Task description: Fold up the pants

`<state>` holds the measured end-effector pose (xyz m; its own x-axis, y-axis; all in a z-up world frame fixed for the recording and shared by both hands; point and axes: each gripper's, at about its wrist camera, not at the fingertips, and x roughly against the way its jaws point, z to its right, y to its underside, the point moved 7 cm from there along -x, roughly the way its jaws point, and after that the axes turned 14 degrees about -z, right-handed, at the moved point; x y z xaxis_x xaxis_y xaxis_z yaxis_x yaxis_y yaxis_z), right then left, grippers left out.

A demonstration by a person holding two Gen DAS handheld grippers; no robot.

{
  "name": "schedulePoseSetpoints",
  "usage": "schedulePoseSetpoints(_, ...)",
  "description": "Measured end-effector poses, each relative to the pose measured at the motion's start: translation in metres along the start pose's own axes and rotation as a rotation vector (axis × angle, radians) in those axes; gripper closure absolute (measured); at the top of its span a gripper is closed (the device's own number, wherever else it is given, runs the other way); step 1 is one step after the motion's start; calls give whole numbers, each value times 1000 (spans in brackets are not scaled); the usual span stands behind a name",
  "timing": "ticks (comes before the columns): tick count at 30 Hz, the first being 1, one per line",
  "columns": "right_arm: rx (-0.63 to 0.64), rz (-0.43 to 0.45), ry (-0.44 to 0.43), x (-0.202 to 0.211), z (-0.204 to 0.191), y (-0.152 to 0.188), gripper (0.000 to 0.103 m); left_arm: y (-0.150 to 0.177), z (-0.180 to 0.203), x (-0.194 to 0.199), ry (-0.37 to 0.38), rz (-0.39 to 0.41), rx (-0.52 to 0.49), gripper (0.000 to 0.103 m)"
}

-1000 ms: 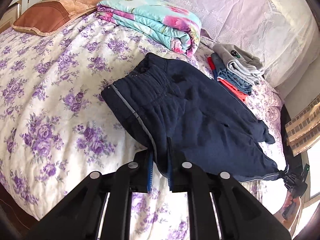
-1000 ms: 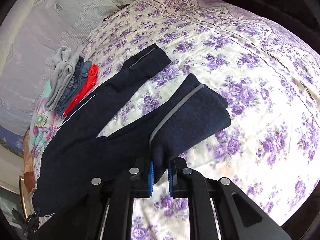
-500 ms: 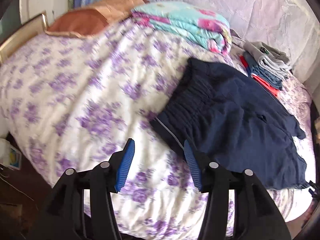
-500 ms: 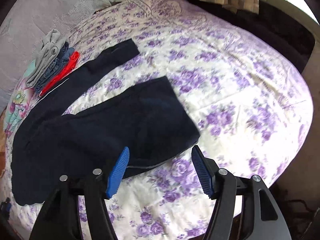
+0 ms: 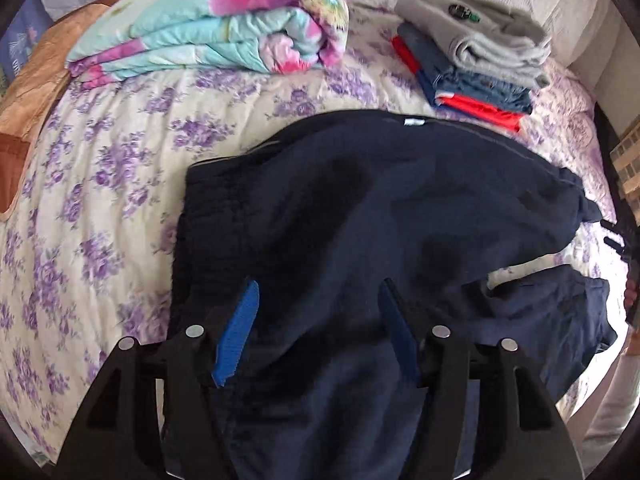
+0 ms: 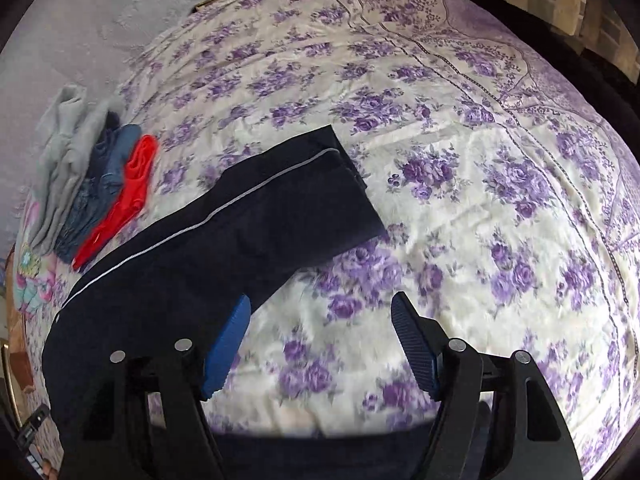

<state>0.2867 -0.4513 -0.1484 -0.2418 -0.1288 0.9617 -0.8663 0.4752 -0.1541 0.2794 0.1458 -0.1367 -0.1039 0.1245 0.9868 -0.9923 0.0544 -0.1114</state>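
Note:
Dark navy pants with a thin grey side stripe lie spread on the floral bedspread. In the left wrist view my left gripper is open, hovering over the waist end of the pants, holding nothing. In the right wrist view one pant leg stretches up to its cuff, and a second strip of dark cloth shows at the bottom edge. My right gripper is open over bare bedspread, its left fingertip beside the leg's edge, empty.
A folded turquoise-and-pink quilt lies at the back left, with a brown pillow beyond. A stack of folded grey, denim and red clothes sits at the back right, also in the right wrist view.
Both grippers let go of the pants and opened. They then moved back in over the garment, the left above the waist, the right beside a leg.

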Motion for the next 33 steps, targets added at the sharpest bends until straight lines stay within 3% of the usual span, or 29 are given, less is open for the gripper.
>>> schedulePoseSetpoints(3, -44, -49, -16, -29, 5, -20, 39, -6, -3, -27, -27, -61, 4, 44)
schedulePoseSetpoints(7, -48, -51, -23, -50, -4, -38, 31, -11, -2, -37, -70, -58, -3, 40)
schedulePoseSetpoints(8, -39, -33, -4, -50, -7, -42, 36, -12, -2, -38, -74, -62, -2, 39)
schedulePoseSetpoints(9, -21, -17, 11, -50, -12, -43, 66, -13, -2, -40, -80, -66, 0, 37)
schedulePoseSetpoints(10, 6, -17, -11, -48, -20, -42, 83, -14, -2, -40, -90, -70, 0, 37)
schedulePoseSetpoints(11, 13, -20, -4, -44, -24, -39, 90, -14, -2, -40, -99, -71, -1, 37)
schedulePoseSetpoints(13, 31, 5, 66, -24, -26, -30, 92, -11, 0, -38, -109, -69, -10, 37)
schedulePoseSetpoints(18, 31, 12, 133, 14, 0, 8, 90, 4, 6, -32, -121, -53, -35, 37)
schedulePoseSetpoints(22, -9, -117, 153, -35, 32, 17, 75, 10, 11, -31, -136, -47, -59, 37)
schedulePoseSetpoints(26, 51, -81, 277, -22, 24, 19, 50, 16, -2, 5, -66, -20, -62, 38)
schedulePoseSetpoints(29, 107, 32, 338, 16, 11, 39, 49, 15, -28, 47, -85, 68, -53, 29)
schedulePoseSetpoints(30, 129, 73, 344, 28, 6, 51, 46, 11, -35, 57, -92, 80, -59, 16)
schedulePoseSetpoints(31, 153, 98, 326, 39, 1, 65, 43, 3, -40, 63, -101, 85, -78, 12)
schedulePoseSetpoints(33, 207, 125, 254, 53, -15, 97, 40, -23, -49, 64, -143, 73, -129, 12)
